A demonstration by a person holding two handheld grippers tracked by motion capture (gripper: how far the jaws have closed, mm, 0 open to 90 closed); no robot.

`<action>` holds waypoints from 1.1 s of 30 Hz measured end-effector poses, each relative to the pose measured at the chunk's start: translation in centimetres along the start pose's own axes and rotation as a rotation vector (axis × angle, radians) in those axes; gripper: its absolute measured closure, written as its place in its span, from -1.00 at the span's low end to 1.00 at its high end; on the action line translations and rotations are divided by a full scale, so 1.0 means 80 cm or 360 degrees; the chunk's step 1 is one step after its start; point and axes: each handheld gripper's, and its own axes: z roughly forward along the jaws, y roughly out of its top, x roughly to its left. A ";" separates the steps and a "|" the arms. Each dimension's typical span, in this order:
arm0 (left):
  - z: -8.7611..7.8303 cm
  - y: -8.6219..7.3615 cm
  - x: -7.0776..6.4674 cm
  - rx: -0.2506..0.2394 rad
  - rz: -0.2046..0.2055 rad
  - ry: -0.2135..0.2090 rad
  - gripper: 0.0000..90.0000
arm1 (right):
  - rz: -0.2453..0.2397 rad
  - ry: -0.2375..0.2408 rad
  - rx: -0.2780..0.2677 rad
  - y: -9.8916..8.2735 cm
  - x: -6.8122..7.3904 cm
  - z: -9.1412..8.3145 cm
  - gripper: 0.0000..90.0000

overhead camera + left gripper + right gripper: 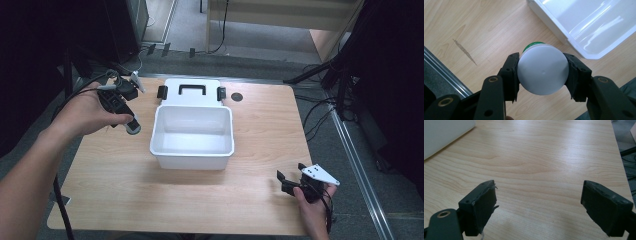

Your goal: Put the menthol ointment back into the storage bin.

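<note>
The left tongs [543, 75] clamp a white-capped jar [543, 72] above the tabletop [115, 175], left of the white bin [192, 159] — carry it level over the rim before lowering; the right tongs [539, 206] gape wide, idle.

Bin [192, 150] mid-table [250, 200], lid [192, 91] behind it, jar [133, 125] left of bin, right gripper [292, 176] at near right corner.

Left gripper [131, 118] is raised over the table's left side, jaws clamped tight on something round. Right gripper [291, 176] sits low at the near right, jaws wide apart.
</note>
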 end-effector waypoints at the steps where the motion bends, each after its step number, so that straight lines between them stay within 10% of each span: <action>1: -0.003 0.003 0.000 0.0001 0.0010 0.0002 0.14 | -0.0003 0.0001 -0.0002 0.000 0.000 0.000 -0.70; 33: 0.000 0.061 -0.033 -0.0051 0.0155 -0.0031 0.14 | -0.0007 0.0011 -0.0004 0.000 0.000 0.000 -0.70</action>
